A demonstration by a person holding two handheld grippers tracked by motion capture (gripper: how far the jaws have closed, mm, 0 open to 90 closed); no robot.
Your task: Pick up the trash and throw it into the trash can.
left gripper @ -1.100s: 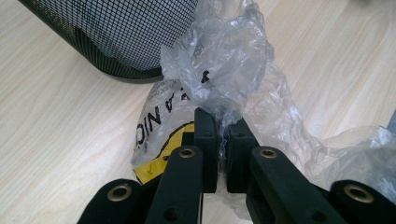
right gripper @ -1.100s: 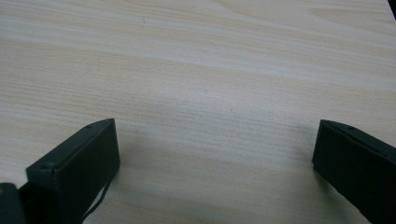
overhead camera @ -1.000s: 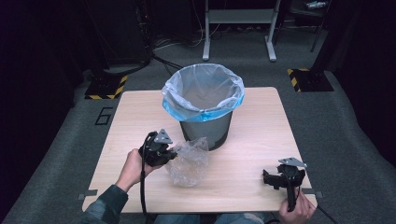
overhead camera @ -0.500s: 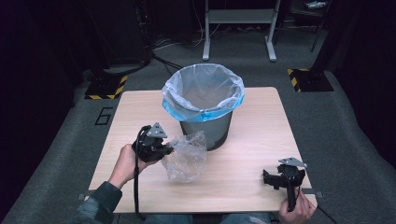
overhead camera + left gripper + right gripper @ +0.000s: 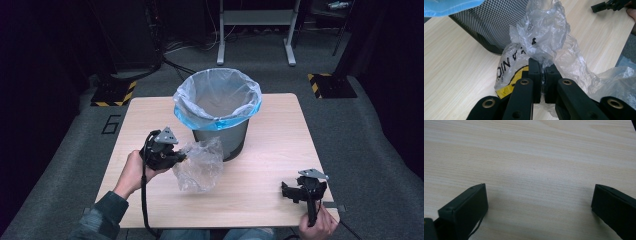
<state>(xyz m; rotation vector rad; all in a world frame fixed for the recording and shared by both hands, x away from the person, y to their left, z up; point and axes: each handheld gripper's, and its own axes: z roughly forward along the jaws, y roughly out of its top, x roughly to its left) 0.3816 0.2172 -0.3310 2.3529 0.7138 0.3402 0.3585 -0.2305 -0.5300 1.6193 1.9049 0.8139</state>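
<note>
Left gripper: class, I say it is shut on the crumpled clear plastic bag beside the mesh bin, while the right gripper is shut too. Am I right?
Not quite. The left gripper is shut on the plastic bag beside the mesh bin, but the right gripper is open: the right gripper view shows its jaws wide apart over bare table.

Light is falling from overhead onto the table [image 5: 270, 150], leaving the surrounding floor [image 5: 360, 130] dim and the far corners nearly black. The bag [image 5: 549, 37] is catching soft glare. The right jaws are looking blurred at close range.
</note>
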